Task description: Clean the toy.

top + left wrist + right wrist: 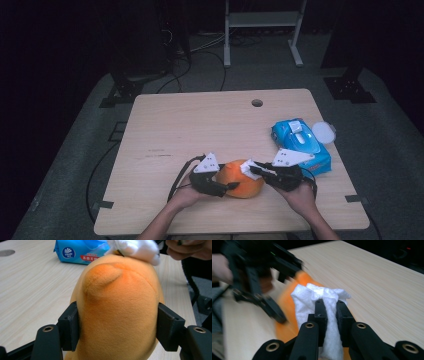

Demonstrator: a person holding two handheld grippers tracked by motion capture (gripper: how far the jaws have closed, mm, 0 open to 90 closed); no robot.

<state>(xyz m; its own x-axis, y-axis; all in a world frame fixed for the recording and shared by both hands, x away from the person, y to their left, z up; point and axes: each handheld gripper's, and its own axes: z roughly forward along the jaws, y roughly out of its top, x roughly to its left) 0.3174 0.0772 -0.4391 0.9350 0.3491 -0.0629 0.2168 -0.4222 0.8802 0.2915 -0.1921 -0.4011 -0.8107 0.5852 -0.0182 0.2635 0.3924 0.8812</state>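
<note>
The left gripper (117,327) clamps the orange plush toy (117,307), which rests on the wooden table (200,125) near its front edge. The right gripper (331,312) pinches a white wet wipe (319,297) and presses it against the toy's top. A blue wipe pack (300,142) lies just beside, to the right.

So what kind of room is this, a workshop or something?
Probably a lab or recording studio: one bare wooden table under dark surroundings, loose cables on the grey floor, and a white metal stand behind.

The orange plush toy (117,312) runs off the bottom edge.
</note>
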